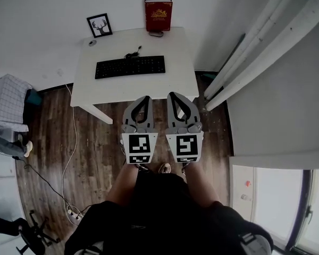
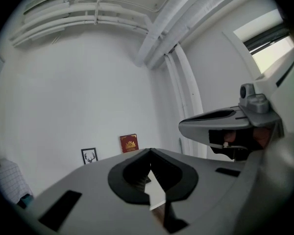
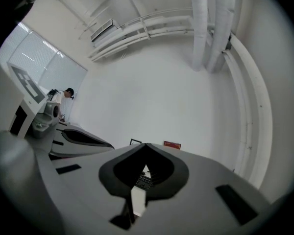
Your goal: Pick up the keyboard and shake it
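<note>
A black keyboard (image 1: 130,67) lies flat on the white table (image 1: 133,89), its cable running back from its far edge. Both grippers hang side by side over the table's near edge, well short of the keyboard. My left gripper (image 1: 145,98) is shut with nothing in it, and so is my right gripper (image 1: 173,95). In the right gripper view a corner of the keyboard (image 3: 144,181) shows through the jaws' window. In the left gripper view the right gripper (image 2: 225,126) shows alongside.
At the table's back stand a framed deer picture (image 1: 99,25) and a red book (image 1: 158,14) against the wall, with a mouse (image 1: 156,34) in front of the book. White pipes (image 1: 266,41) run along the right wall. Cables (image 1: 69,158) trail on the wooden floor at left.
</note>
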`<state>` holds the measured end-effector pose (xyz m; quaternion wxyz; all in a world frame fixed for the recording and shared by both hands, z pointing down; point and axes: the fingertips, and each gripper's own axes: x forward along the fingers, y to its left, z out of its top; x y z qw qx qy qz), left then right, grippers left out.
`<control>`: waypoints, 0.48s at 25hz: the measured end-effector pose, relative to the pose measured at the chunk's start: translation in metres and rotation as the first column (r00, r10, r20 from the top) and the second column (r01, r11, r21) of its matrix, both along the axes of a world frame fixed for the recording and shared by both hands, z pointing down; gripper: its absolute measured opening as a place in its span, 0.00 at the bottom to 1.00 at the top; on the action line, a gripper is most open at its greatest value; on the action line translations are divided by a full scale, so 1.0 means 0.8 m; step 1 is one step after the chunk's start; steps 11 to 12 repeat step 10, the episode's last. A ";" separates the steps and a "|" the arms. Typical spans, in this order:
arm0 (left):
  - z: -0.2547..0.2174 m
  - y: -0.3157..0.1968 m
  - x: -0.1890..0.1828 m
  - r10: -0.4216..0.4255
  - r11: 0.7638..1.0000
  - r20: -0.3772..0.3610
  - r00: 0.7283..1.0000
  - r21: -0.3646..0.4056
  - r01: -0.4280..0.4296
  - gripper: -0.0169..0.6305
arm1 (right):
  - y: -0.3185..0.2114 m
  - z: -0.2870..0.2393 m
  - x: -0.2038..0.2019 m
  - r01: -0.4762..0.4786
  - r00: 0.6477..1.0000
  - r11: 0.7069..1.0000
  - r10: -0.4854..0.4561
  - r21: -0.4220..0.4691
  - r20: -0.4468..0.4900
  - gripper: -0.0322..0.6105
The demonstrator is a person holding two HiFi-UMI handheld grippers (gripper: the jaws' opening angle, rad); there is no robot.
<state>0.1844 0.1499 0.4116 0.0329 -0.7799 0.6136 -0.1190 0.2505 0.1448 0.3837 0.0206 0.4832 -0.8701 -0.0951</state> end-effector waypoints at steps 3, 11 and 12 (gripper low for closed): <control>0.013 0.006 0.014 0.033 0.999 0.031 0.999 -0.039 -0.031 0.03 | 0.005 0.006 0.009 0.011 0.999 1.000 -0.010 -0.022 0.038 0.08; 0.020 0.010 0.030 0.013 0.998 0.049 0.999 -0.069 -0.010 0.03 | -0.010 -0.003 0.042 0.014 0.999 1.000 -0.014 0.023 -0.036 0.08; 0.020 0.010 0.030 0.013 0.998 0.049 0.999 -0.069 -0.010 0.03 | -0.010 -0.003 0.042 0.014 0.999 1.000 -0.014 0.023 -0.036 0.08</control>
